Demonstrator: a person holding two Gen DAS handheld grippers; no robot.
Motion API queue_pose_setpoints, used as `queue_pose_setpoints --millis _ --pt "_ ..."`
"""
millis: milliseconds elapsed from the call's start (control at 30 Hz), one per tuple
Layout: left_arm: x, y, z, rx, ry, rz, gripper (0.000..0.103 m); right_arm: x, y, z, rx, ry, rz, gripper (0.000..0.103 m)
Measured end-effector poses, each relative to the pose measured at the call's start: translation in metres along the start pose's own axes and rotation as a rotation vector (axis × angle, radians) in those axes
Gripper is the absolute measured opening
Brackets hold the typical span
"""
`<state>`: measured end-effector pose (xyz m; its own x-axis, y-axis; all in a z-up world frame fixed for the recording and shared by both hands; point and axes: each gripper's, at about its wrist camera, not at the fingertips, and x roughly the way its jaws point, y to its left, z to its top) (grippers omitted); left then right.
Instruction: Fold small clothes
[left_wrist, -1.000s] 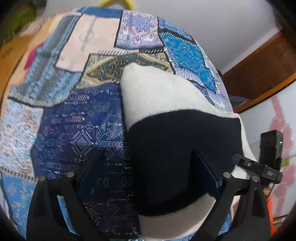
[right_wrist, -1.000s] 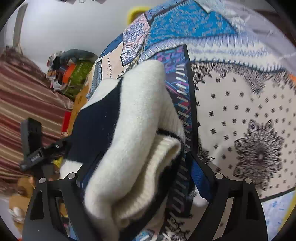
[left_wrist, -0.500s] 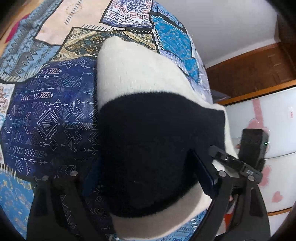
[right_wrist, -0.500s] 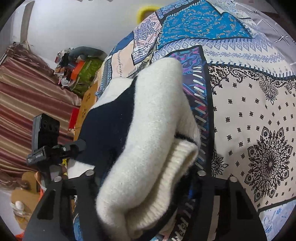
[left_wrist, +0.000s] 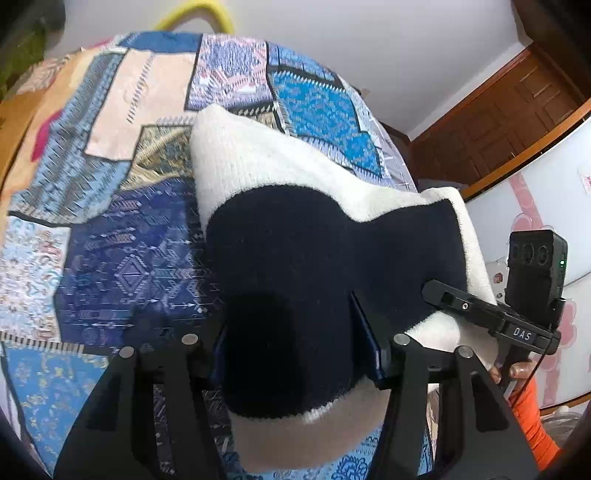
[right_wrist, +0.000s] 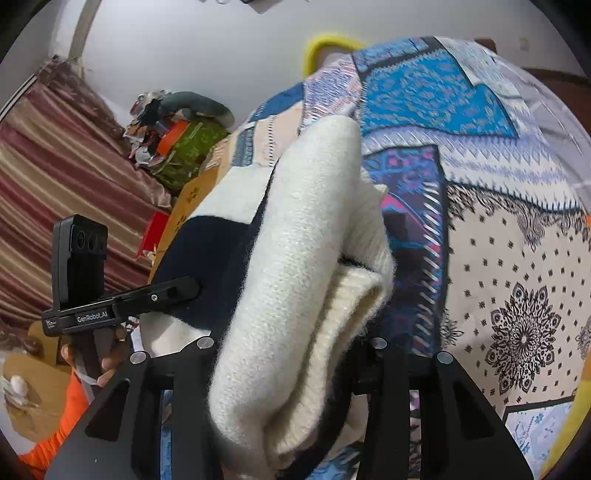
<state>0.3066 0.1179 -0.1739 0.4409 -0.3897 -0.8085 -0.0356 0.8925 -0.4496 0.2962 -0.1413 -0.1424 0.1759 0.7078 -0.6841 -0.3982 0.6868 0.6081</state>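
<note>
A small knitted sweater, cream with a dark navy panel (left_wrist: 314, 258), is folded into a thick bundle and held above the patchwork bedspread (left_wrist: 122, 251). My left gripper (left_wrist: 295, 332) is shut on its navy end. My right gripper (right_wrist: 288, 347) is shut on the cream ribbed end of the sweater (right_wrist: 306, 266). Each gripper shows in the other's view: the right one (left_wrist: 517, 317) at the sweater's right edge, the left one (right_wrist: 110, 302) at its left edge. The fingertips are buried in the knit.
The patterned bedspread (right_wrist: 517, 258) covers the bed under the sweater. A pile of clutter and a green bag (right_wrist: 184, 147) lie at the bed's far left by a striped curtain (right_wrist: 55, 184). A wooden door (left_wrist: 498, 122) and a white cabinet (left_wrist: 546, 206) stand to the right.
Both grippers have closed tighter on the sweater bundle. The views have tilted up a little and the bundle has shifted with them over the bed.
</note>
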Motion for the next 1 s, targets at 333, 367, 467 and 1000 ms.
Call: queue_pose_setpoints --millis 333,367,467,1000 --pt "-0.057 0.023 -0.01 -0.02 -0.105 0.017 0.055 0.011 0.056 0.009 -0.088 -0.022 0.024 0.037" --pt "-0.062 0.028 -0.012 -0.027 -0.111 0.02 0.055 0.013 0.06 0.009 -0.095 -0.02 0.027 0.037" --pt "-0.075 0.047 -0.021 -0.052 -0.124 0.03 0.055 0.028 0.072 0.01 -0.111 -0.006 0.037 0.037" --pt "-0.037 0.141 -0.052 -0.237 -0.053 0.029 0.055 0.101 0.061 -0.004 -0.063 0.117 0.018 0.038"
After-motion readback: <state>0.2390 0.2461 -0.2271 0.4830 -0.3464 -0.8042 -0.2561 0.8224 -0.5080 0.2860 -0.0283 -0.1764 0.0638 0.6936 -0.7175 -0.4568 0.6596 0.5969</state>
